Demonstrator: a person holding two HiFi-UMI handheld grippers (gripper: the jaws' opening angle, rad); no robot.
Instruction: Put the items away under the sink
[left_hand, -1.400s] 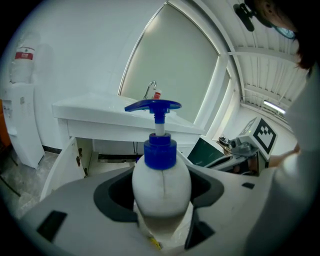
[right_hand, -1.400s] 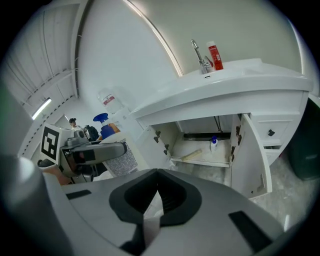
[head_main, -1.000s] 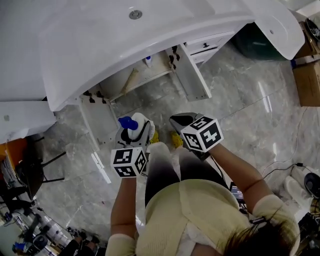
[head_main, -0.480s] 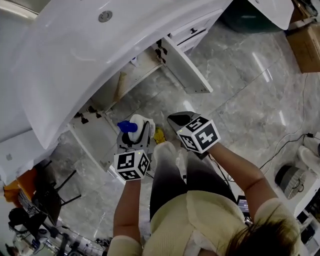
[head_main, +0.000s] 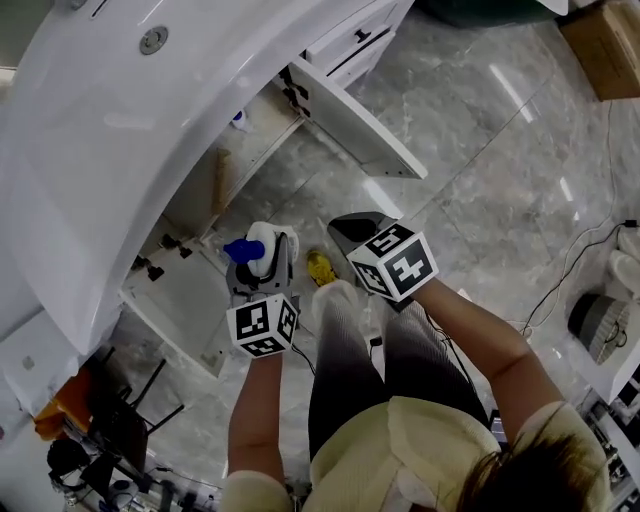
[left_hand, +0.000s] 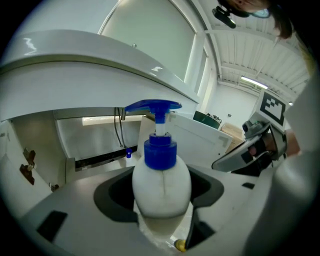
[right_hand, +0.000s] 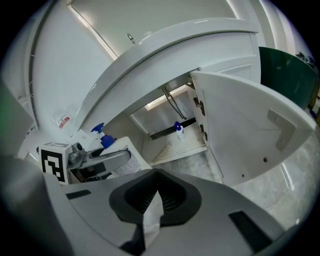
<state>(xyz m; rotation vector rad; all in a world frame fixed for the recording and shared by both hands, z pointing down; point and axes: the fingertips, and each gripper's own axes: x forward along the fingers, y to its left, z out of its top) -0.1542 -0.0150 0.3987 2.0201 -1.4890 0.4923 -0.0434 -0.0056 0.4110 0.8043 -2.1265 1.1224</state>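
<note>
Bottle (left_hand: 161, 182), white with a blue pump, is clamped upright in the left gripper (left_hand: 161, 197), held up off the floor in front of the open cabinet (right_hand: 167, 120) under the sink (head_main: 120, 90), so not inside it yet. Right gripper (right_hand: 155, 197) is just beside it, jaws pretty much together on a thin white strip (right_hand: 151, 220), can't tell what that is. Further back the door (right_hand: 245, 130) is swung wide open and a small blue-capped bottle (right_hand: 178, 131) stands on the cabinet floor.

A cardboard box (head_main: 603, 45) and a green bin (right_hand: 287, 75) stand on the marble floor (head_main: 480, 140).
</note>
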